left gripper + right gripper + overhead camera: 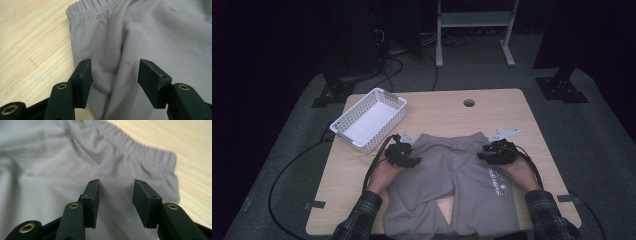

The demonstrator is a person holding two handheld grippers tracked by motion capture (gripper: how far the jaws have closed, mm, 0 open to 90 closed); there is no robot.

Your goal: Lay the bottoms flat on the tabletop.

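Grey shorts (452,180) lie flat on the wooden bench (437,107), waistband toward twelve o'clock, legs toward six. The left claw (408,156) hovers over the waistband's nine o'clock corner, jaws apart with a fabric fold between them, ungripped. The right claw (490,152) stands at the three o'clock corner, jaws parted, empty. A white basket (343,123) sits at ten o'clock.

One camera looks down from high above the table (512,107). Two ride close over the same grey pants (452,170).
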